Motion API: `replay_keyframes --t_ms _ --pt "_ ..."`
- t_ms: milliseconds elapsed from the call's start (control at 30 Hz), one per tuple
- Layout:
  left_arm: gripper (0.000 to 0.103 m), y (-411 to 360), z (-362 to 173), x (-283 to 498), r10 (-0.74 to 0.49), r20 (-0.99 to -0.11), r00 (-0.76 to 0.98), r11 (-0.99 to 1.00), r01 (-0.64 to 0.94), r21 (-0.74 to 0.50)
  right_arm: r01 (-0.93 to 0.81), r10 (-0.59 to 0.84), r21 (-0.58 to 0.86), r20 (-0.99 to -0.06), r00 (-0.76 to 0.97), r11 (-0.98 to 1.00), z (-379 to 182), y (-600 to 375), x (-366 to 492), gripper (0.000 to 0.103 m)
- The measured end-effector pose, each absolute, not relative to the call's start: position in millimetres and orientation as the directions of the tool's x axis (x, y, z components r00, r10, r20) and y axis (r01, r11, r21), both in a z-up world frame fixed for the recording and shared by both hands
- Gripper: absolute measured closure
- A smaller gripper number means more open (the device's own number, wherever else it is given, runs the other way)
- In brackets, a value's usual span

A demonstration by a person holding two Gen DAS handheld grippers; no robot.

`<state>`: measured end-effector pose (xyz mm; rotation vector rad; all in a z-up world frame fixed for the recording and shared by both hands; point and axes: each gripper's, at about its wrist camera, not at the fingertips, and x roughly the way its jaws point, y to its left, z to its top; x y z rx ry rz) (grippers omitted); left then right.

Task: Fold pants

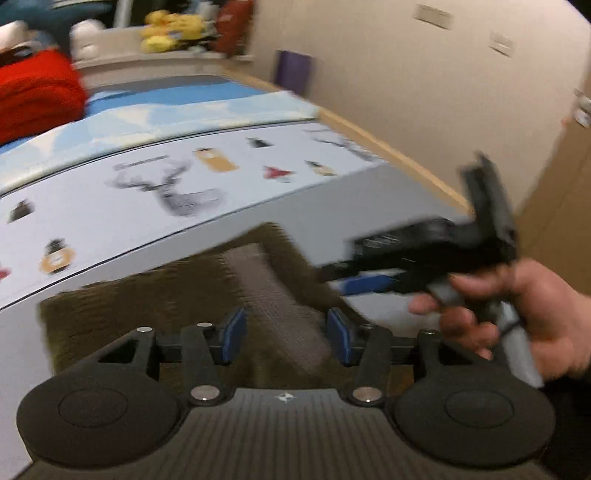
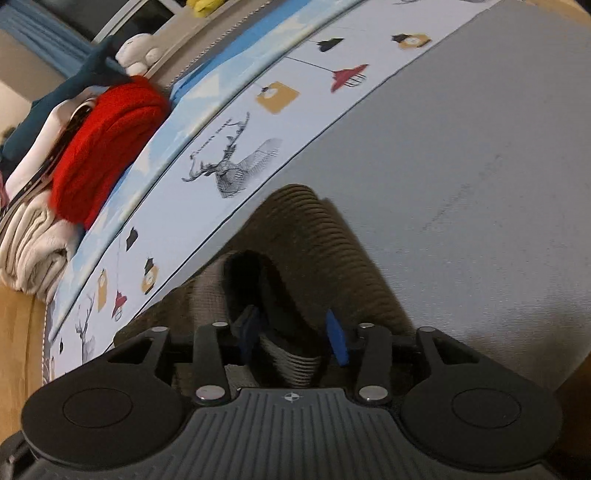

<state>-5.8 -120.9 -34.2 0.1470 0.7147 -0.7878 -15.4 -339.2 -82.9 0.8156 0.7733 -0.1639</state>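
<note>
Brown corduroy pants lie folded on the grey bedsheet. A lighter inner strip runs across the pants. My left gripper hovers just above them, open, with nothing pinched between its blue pads. A hand holds my right gripper low at the pants' right edge, blurred in the left wrist view. In the right wrist view the pants bulge up in a fold. A dark, ribbed bit of them sits between the pads of the right gripper, which stand apart from it.
A printed sheet with deer and lanterns borders the grey one. A folded red blanket and beige cloth lie stacked at the bed's far side. Yellow plush toys sit on the headboard. A wooden bed edge runs along the wall.
</note>
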Motion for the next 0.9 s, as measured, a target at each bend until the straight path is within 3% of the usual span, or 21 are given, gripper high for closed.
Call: replay_keyframes --t_ms 67,133,300,500,533,633,733,900 --pt "0.049 -110 -35 3 -0.544 -0.657 0.521 0.761 0.636 -0.126 0.396 0.17 0.591 -0.679 0.714 0.703 -84 -336 -13 0.05" --pt "0.049 -103 -42 13 -0.492 -0.686 0.536 0.804 0.581 -0.123 0.364 0.214 0.59 -0.688 0.693 0.721 -87 -328 -7 0.033" --pt "0.049 -87 -36 32 -0.449 -0.709 0.544 0.825 0.557 -0.094 0.351 0.212 0.467 -0.795 0.568 0.812 -101 -300 18 0.017" --pt "0.049 -79 -30 26 -0.453 -0.703 0.549 0.823 0.561 -0.092 0.321 0.18 0.402 -0.818 0.546 0.857 -112 -274 31 0.013" --pt "0.049 -77 -29 25 -0.453 -0.701 0.55 0.823 0.56 -0.092 0.321 0.17 0.395 -0.817 0.55 0.861 -113 -270 32 0.015" --pt "0.049 -73 -26 21 -0.453 -0.696 0.557 0.824 0.559 -0.088 0.294 0.138 0.372 -0.795 0.591 0.881 -105 -258 33 0.053" --pt "0.049 -64 -21 23 -0.436 -0.68 0.59 0.842 0.533 -0.078 0.252 0.088 0.319 -0.76 0.644 0.914 -88 -251 25 0.069" --pt "0.049 -41 -12 34 -0.413 -0.66 0.628 0.887 0.441 -0.136 0.149 0.087 0.384 -0.534 0.841 0.911 -30 -271 -23 0.073"
